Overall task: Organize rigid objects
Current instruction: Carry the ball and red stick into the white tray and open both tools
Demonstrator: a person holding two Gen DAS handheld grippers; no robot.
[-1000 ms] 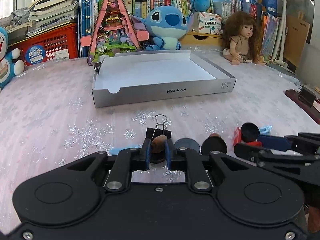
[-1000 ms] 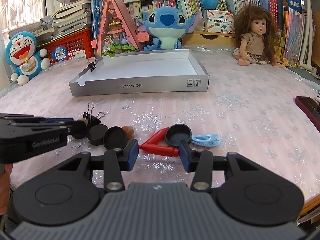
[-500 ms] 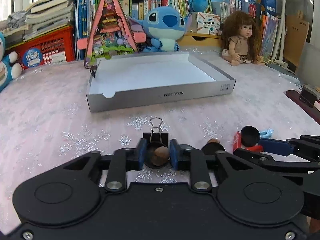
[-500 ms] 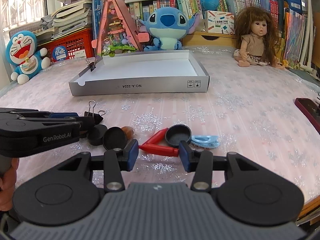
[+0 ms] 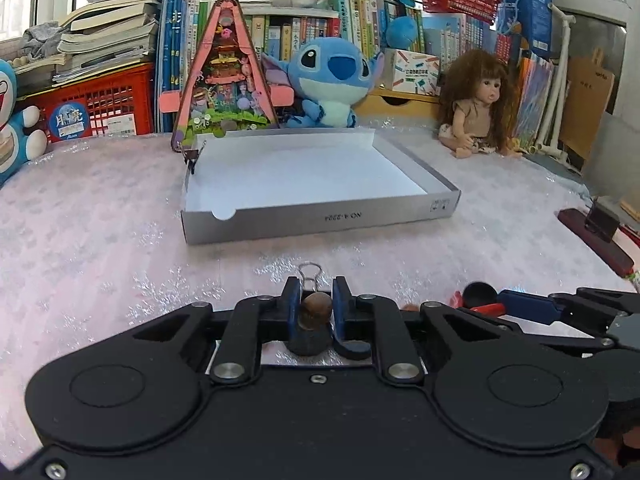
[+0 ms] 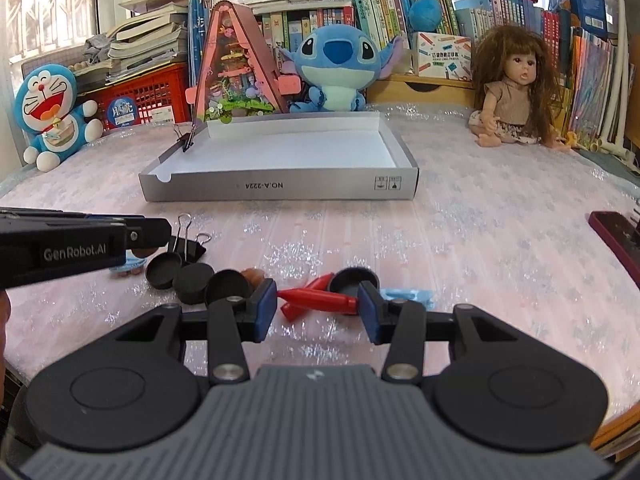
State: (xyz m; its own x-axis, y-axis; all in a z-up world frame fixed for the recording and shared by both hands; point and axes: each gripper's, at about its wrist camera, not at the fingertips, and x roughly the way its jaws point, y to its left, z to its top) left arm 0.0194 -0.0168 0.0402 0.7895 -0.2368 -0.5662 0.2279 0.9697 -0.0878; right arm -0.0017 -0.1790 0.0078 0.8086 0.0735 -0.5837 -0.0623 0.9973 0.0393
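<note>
My left gripper (image 5: 315, 300) is shut on a small brown round piece (image 5: 316, 309) with a dark base, held just over the pink table. From the right wrist view its tip (image 6: 160, 236) hangs over a black binder clip (image 6: 190, 246). My right gripper (image 6: 318, 311) stands open low over the table. Two red pens (image 6: 320, 300) lie just beyond its pads, untouched. Beside them lie black round caps (image 6: 192, 283), another black cap (image 6: 354, 280), a brown piece (image 6: 254, 276) and a light blue clip (image 6: 408, 295). An empty grey shallow box (image 6: 280, 192) sits further back.
Behind the box (image 5: 320, 220) stand a pink triangular toy house (image 5: 224, 80), a blue plush (image 5: 332, 80) and a doll (image 5: 476, 108). A small binder clip (image 5: 191, 156) grips the box's left wall. A dark red flat case (image 6: 616, 236) lies at the right table edge.
The left gripper has tipped up slightly and keeps the brown piece between its pads; the binder clip now shows lower in its view. The right gripper has not moved.
</note>
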